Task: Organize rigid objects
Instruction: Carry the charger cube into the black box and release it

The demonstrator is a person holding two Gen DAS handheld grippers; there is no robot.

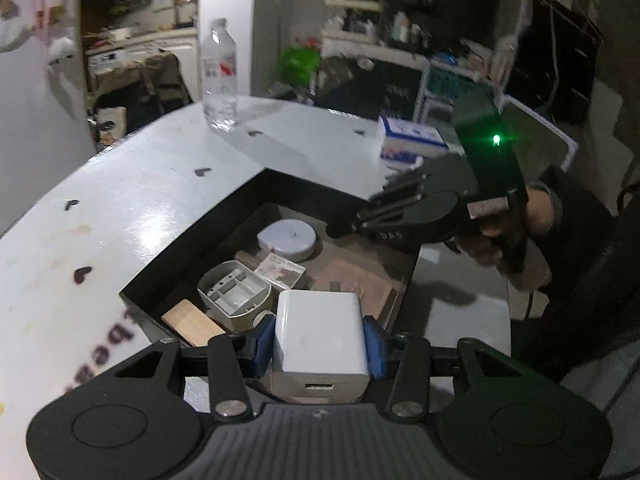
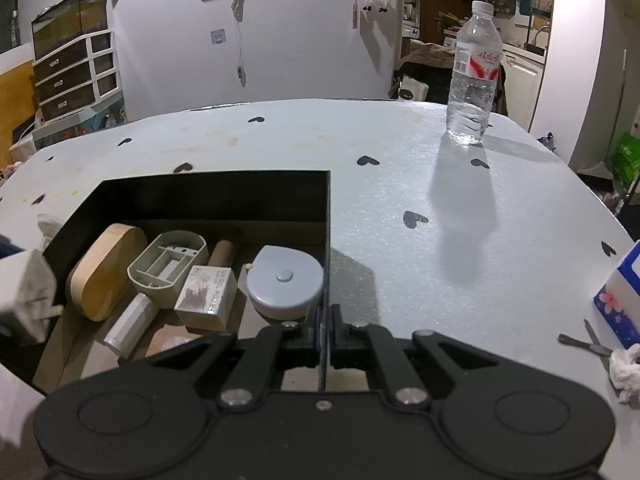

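Note:
My left gripper (image 1: 319, 344) is shut on a white charger block (image 1: 320, 334) and holds it above the near edge of the black box (image 1: 192, 236). The charger also shows at the left edge of the right wrist view (image 2: 24, 292). My right gripper (image 2: 327, 340) is shut on the box's thin right wall (image 2: 329, 240); it shows in the left wrist view (image 1: 360, 220) at the box's far right rim. Inside lie a grey round tape measure (image 2: 285, 286), a grey plastic tray (image 2: 168, 266), a small carton (image 2: 206, 294), a wooden oval (image 2: 106, 270) and a white tube (image 2: 130, 326).
A water bottle (image 2: 474, 76) stands at the far right of the white heart-print table (image 2: 400, 200). A blue-white tissue box (image 2: 624, 292), metal tweezers (image 2: 586, 344) and a crumpled tissue (image 2: 628, 368) lie at the right edge.

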